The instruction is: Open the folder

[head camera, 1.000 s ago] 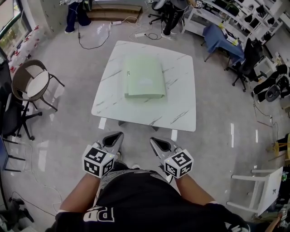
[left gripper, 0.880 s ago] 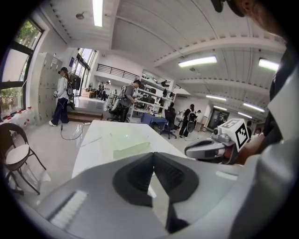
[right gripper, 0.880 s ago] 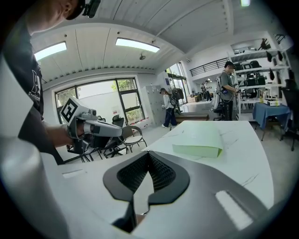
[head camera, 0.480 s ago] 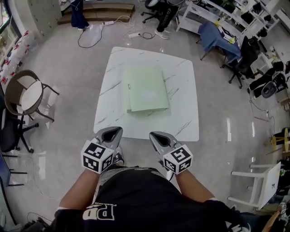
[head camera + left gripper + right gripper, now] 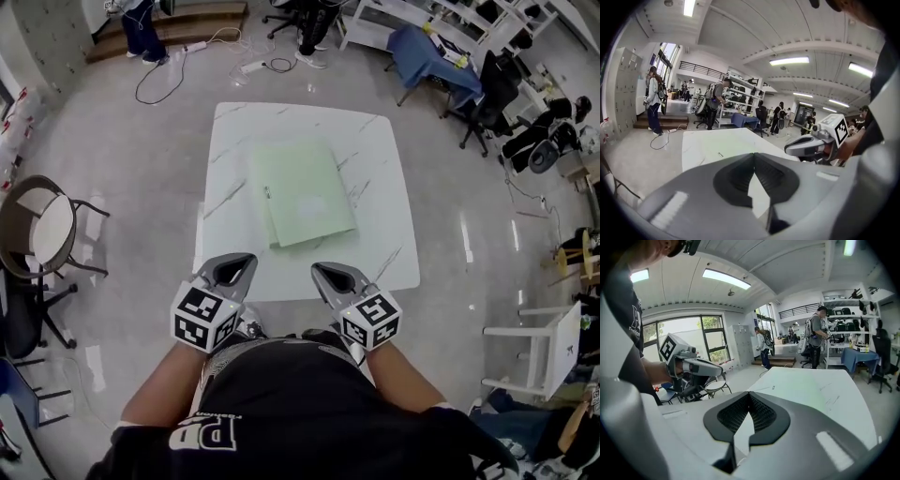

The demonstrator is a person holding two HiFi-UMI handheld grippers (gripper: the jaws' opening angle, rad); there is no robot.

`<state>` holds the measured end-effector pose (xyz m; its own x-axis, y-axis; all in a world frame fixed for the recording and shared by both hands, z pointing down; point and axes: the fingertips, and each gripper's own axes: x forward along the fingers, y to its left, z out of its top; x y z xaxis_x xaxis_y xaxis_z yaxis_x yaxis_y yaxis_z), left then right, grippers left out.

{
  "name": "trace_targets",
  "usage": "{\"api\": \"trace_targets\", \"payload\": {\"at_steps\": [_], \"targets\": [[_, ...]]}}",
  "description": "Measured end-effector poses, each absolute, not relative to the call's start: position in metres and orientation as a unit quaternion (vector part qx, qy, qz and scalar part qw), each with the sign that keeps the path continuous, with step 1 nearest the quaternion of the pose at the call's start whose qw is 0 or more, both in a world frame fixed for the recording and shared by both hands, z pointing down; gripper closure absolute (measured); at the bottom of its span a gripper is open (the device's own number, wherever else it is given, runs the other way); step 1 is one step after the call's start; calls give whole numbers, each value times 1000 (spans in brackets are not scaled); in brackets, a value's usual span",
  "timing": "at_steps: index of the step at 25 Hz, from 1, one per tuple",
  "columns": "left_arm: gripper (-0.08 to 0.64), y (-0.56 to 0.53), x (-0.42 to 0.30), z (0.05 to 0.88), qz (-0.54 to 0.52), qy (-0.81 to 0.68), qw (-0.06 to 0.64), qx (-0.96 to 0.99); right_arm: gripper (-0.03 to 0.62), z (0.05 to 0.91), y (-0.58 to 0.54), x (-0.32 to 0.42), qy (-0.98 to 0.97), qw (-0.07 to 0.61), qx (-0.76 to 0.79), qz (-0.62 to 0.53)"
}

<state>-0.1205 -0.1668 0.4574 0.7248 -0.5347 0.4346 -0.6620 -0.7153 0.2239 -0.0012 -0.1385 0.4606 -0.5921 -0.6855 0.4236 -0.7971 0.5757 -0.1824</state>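
A pale green folder lies closed and flat in the middle of a white marble table. The left gripper view shows the folder far ahead on the tabletop, and so does the right gripper view. My left gripper and right gripper hang side by side just short of the table's near edge, well back from the folder. Both are shut, their jaws meeting at the tips with nothing between them, as seen for the left gripper and the right gripper.
A round-seat chair stands on the floor to the left, and a white chair to the right. Cables, office chairs, shelves and standing people are beyond the table's far side.
The table and folder have drawn nearer to me; its near edge now lies just ahead of the gripper tips. Both grippers stay shut and side by side.
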Motion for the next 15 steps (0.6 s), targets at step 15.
{"api": "trace_targets", "payload": {"at_steps": [15], "targets": [[503,-218,-119,481,193,-327,198,904,592,470,-189,14,-864,169,441,175]]}}
